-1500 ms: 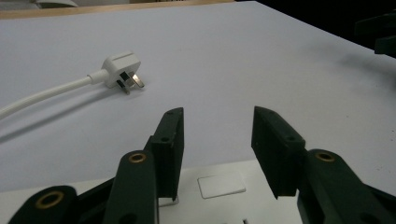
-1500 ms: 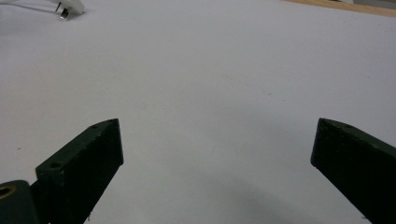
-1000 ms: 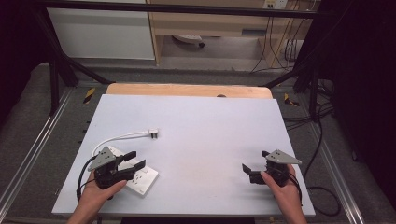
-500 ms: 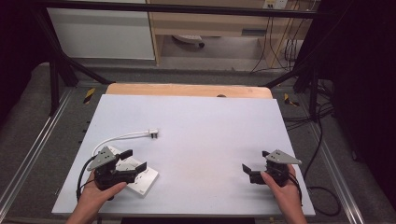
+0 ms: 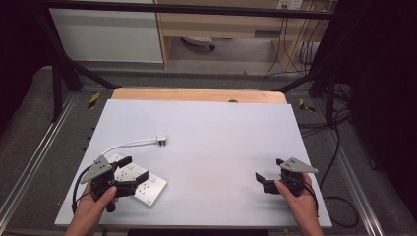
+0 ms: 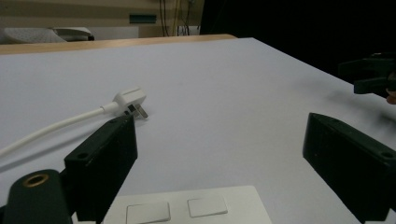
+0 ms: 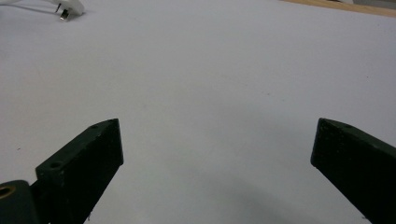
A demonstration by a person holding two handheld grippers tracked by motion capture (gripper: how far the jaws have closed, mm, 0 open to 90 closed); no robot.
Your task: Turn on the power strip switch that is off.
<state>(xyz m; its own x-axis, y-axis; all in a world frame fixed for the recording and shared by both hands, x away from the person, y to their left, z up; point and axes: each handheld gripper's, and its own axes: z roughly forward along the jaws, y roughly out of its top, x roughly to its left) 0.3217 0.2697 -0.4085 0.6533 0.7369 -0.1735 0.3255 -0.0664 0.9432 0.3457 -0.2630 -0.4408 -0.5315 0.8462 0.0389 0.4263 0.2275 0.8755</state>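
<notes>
A white socket board (image 5: 147, 187) lies flat near the table's front left corner. My left gripper (image 5: 134, 168) hovers over its left part, jaws open and holding nothing. In the left gripper view the board (image 6: 187, 207) sits just below and between the open jaws of the left gripper (image 6: 224, 154). A white plug (image 5: 160, 140) on a white cable (image 5: 123, 145) lies farther back; its prongs show on the plug (image 6: 131, 101) in the left gripper view. My right gripper (image 5: 267, 168) rests open at the front right over bare table, also seen as the right gripper (image 7: 215, 154).
The pale table top (image 5: 221, 132) has a wooden strip (image 5: 196, 94) along its far edge. Metal frame rails (image 5: 34, 162) run along both sides, with cables on the floor at the right (image 5: 339, 147). The plug (image 7: 70, 7) shows at the top left of the right gripper view.
</notes>
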